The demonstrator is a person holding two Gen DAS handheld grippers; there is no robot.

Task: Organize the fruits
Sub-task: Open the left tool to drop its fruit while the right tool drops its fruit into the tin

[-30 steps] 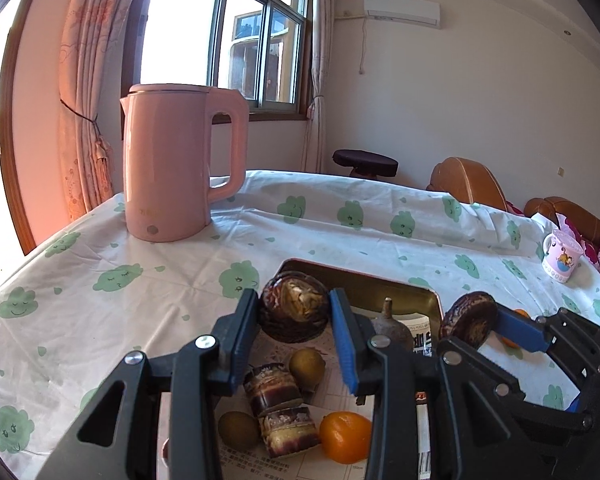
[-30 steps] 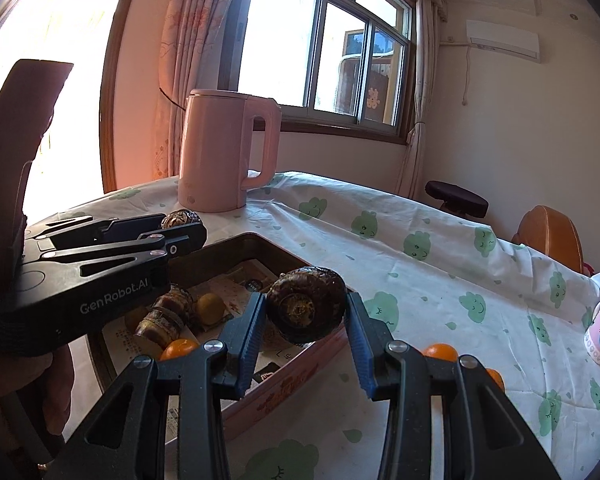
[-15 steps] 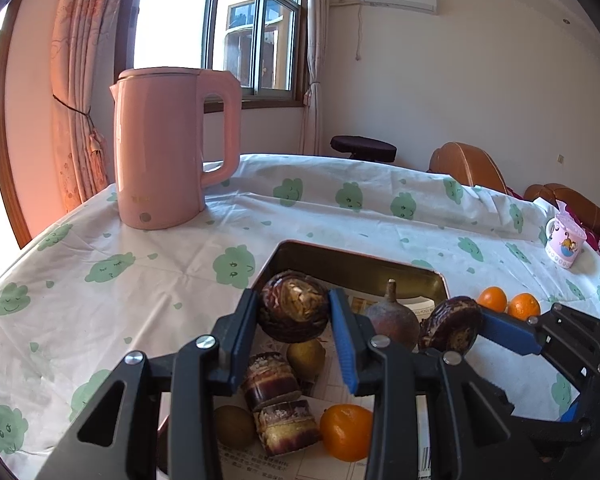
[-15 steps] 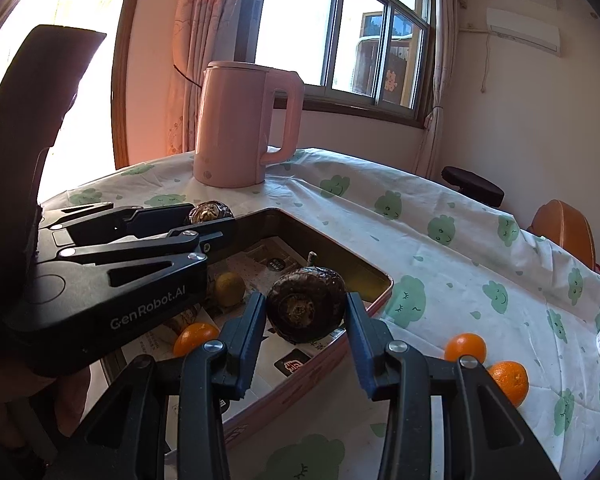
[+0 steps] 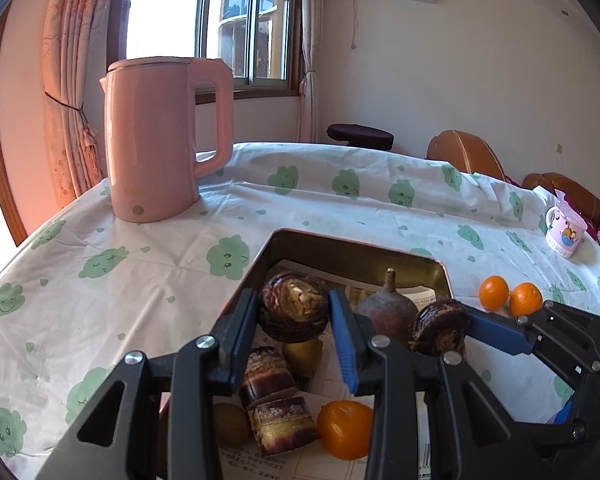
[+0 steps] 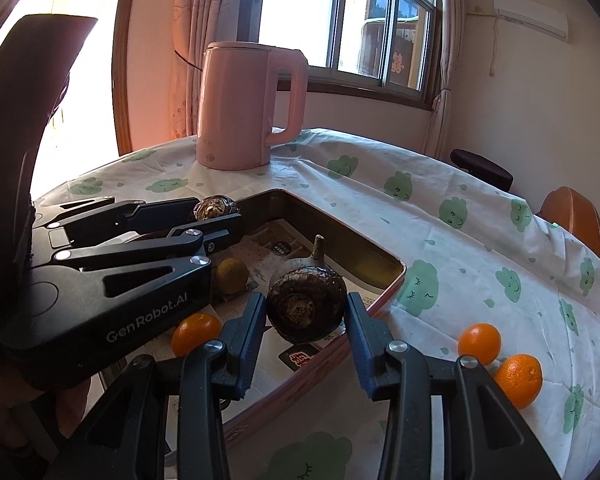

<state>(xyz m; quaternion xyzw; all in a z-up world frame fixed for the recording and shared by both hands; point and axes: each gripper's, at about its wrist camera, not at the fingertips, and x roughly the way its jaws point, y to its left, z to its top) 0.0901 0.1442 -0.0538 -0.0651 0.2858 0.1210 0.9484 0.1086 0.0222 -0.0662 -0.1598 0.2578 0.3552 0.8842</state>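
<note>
Holding one rough brown water chestnut (image 5: 293, 307) in your left gripper (image 5: 294, 330) and another (image 6: 306, 305) in your right gripper (image 6: 306, 338), both clamped above the metal tray (image 5: 352, 246); two glossy round oranges (image 6: 480, 343) sit outside on the tablecloth (image 5: 120, 272).

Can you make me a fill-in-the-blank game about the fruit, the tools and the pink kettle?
1. Each tool, the left tool and the right tool, is shut on a dark round ____.
2. Out on the tablecloth lie ____ oranges.
3. The kettle is coloured ____.
4. Inside the tray lies ____ orange.

Missing words: fruit; two; pink; one
</note>
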